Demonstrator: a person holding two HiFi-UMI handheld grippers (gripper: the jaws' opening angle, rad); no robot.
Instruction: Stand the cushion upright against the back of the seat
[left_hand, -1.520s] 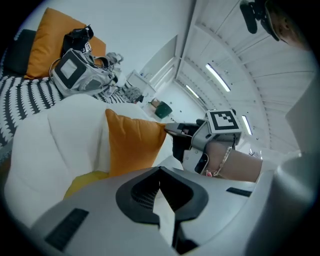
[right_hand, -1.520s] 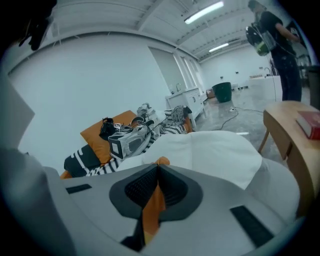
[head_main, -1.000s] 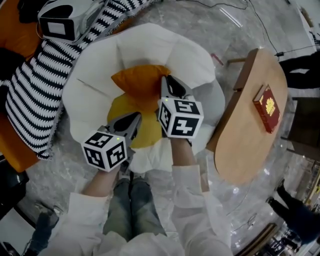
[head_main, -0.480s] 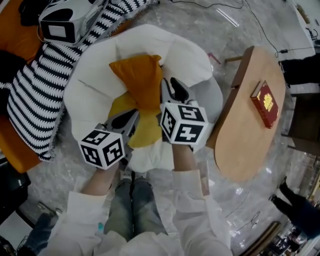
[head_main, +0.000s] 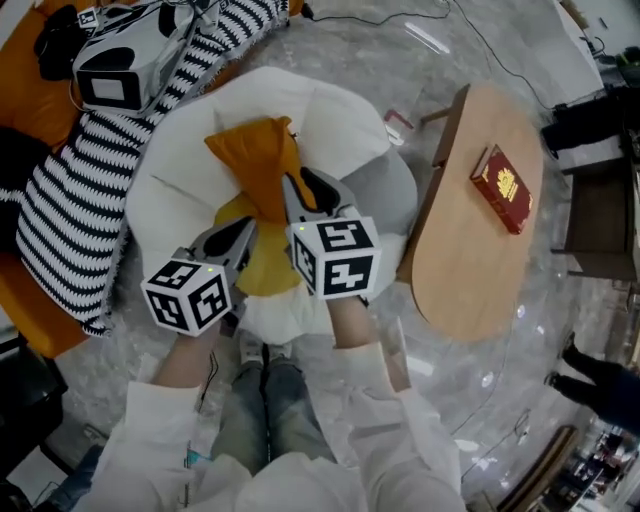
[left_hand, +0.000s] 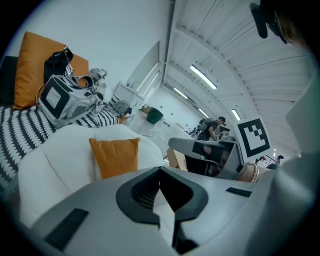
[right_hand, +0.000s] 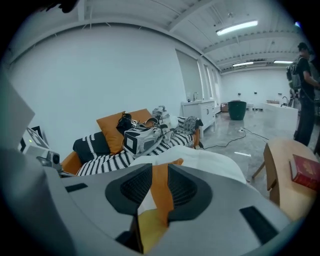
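Bright room, marble floor (head_main: 360, 50). On white seat (head_main: 340, 110), orange cushion (head_main: 255, 160) upright against the back, behind yellow pad (head_main: 265, 270). Right gripper (right_hand: 160, 170) just beside cushion, fingers parted, gripping nothing. Left gripper (left_hand: 160, 170) fingers closed tip to tip, empty.

Your cushion (head_main: 255, 165) is plain orange and square. It stands on edge in the seat (head_main: 345, 110), resting against the white padded back, top corners up. From the left gripper view you face its flat side squarely. The seat is a round, white, quilted tub.
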